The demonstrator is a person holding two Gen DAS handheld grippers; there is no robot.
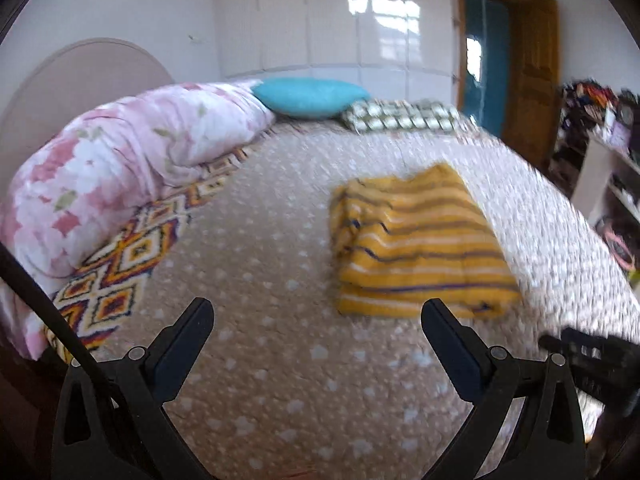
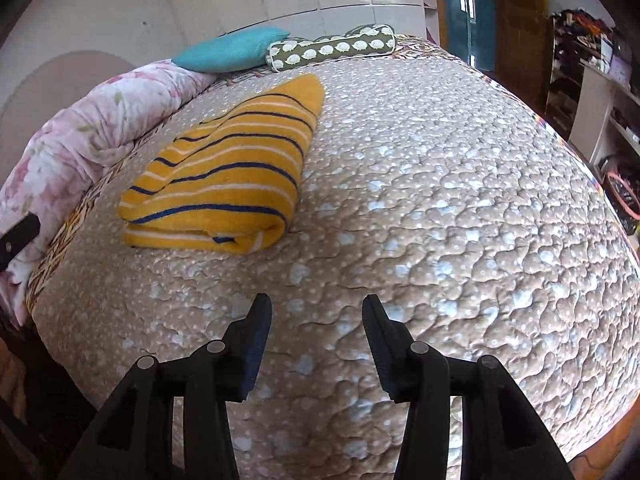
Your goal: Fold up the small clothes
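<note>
A yellow garment with dark blue and white stripes (image 1: 420, 248) lies folded into a thick rectangle on the quilted beige bedspread (image 1: 280, 360). In the right wrist view the same folded garment (image 2: 224, 176) sits to the upper left, well ahead of the fingers. My left gripper (image 1: 318, 316) hangs open above bare bedspread, near the garment's near edge, with nothing between its fingers. Over bare quilt my right gripper (image 2: 316, 312) stands open and empty. The other gripper's black tip (image 1: 588, 356) shows at the lower right of the left wrist view.
A pink floral duvet (image 1: 120, 168) is rolled along the bed's left side. A turquoise pillow (image 1: 310, 96) and a patterned bolster (image 1: 400, 116) lie at the far end. A wooden door (image 1: 528, 80) and cluttered shelves (image 1: 600, 128) stand to the right. The bed's edge (image 2: 560, 128) curves at right.
</note>
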